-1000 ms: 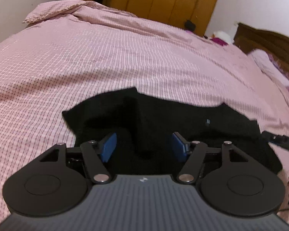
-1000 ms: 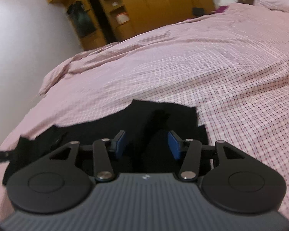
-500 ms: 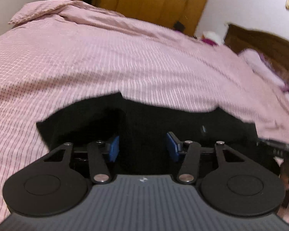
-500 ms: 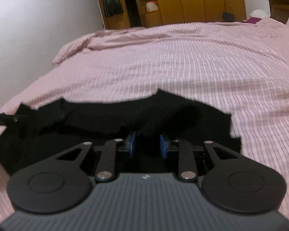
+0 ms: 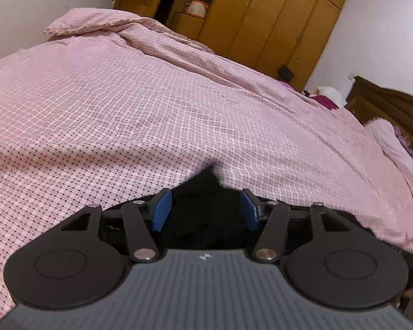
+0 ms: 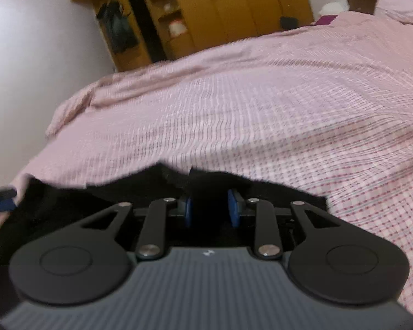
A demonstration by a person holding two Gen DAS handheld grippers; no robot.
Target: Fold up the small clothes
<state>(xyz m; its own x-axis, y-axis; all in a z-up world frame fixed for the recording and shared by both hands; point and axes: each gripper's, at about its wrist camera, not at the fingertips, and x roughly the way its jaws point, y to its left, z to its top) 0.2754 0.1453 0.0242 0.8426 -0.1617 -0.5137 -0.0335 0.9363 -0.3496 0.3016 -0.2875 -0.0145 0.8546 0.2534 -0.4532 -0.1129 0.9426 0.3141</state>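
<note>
Here, a black garment [image 5: 203, 192] lies on a pink checked bedspread [image 5: 151, 115], close under both grippers, so that only its far edge and a peaked fold show past them. In the left wrist view, the left gripper [image 5: 203, 209] has its blue pads [image 5: 161, 209] set well apart with dark cloth bunched in the gap; its jaws have just been opening a little, and whether they press the cloth I cannot tell. In the right wrist view, the right gripper [image 6: 210, 210] has its pads [image 6: 235, 210] drawn narrow, the black cloth [image 6: 162, 184] filling the slot between them; these jaws have just been closing, and appear to pinch a fold. Behind the bed stands a wooden wardrobe [image 5: 261, 19]
</note>
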